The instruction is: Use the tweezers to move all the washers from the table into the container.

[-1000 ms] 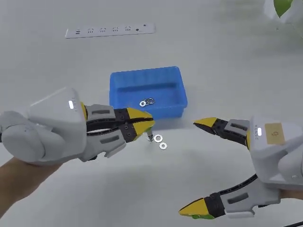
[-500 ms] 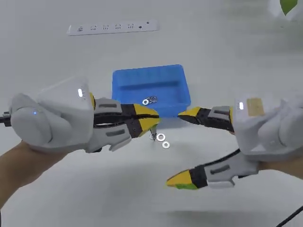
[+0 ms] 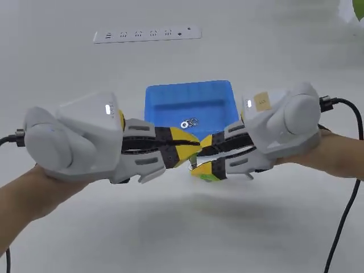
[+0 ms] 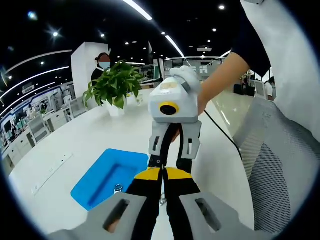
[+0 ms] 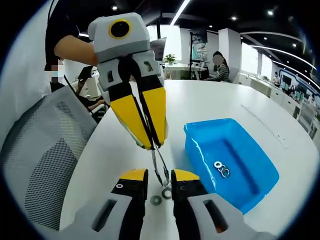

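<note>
My left gripper (image 3: 192, 149) comes in from the left, shut on thin metal tweezers (image 5: 159, 165). In the right gripper view the tweezers point down from its yellow jaws (image 5: 150, 142) to two washers (image 5: 156, 200) (image 5: 166, 193) on the white table. My right gripper (image 3: 205, 156) meets it head-on from the right. Its own jaws (image 5: 160, 176) stand a narrow gap apart on either side of the tweezers' tips, apparently without touching them. The blue container (image 3: 170, 105) sits just behind, with a few washers (image 3: 189, 123) inside.
A white power strip (image 3: 148, 35) lies at the table's far edge. A black cable (image 3: 341, 222) trails from the right gripper. A grey mesh chair (image 5: 45, 160) stands by the table's near side. A potted plant (image 4: 115, 85) is farther along the table.
My right gripper has swung in from the lower right to the left gripper's tips, and its jaws have narrowed from wide open. The left gripper still holds the tweezers over the washers.
</note>
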The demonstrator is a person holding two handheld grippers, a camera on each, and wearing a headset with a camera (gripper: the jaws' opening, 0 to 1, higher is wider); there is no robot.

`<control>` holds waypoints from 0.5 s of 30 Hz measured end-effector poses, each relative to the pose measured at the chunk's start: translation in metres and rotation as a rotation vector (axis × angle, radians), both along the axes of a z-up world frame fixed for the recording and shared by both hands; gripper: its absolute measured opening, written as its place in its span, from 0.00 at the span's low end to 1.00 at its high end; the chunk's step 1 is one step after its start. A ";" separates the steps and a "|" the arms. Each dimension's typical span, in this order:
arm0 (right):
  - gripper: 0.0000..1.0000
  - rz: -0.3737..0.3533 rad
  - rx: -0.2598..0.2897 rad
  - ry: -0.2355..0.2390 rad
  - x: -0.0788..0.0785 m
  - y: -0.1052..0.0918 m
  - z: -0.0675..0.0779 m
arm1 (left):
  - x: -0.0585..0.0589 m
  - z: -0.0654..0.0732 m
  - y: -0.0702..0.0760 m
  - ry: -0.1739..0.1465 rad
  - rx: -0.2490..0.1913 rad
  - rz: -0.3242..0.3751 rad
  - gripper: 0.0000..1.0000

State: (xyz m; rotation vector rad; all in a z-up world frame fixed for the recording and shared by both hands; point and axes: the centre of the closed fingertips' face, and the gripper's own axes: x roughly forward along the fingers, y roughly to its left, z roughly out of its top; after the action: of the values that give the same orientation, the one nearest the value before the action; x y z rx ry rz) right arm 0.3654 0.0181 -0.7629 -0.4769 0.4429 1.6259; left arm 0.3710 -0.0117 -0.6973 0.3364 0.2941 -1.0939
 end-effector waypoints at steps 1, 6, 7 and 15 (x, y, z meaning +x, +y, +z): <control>0.19 0.003 0.001 -0.003 0.000 0.000 0.000 | 0.000 0.000 0.000 -0.002 0.003 -0.001 0.05; 0.14 0.022 -0.003 -0.027 0.000 0.002 0.002 | -0.001 0.001 -0.005 0.000 0.002 -0.008 0.05; 0.12 0.023 -0.003 -0.029 0.000 0.002 0.002 | -0.001 0.001 -0.006 0.000 0.002 -0.009 0.05; 0.11 0.053 -0.024 -0.047 0.000 0.002 -0.001 | 0.000 0.000 -0.004 -0.030 0.034 -0.016 0.05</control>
State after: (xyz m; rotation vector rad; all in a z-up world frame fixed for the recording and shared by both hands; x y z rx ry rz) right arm 0.3655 0.0200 -0.7643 -0.5480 0.4185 1.6587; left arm 0.3709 -0.0155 -0.6975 0.3858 0.2837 -1.0996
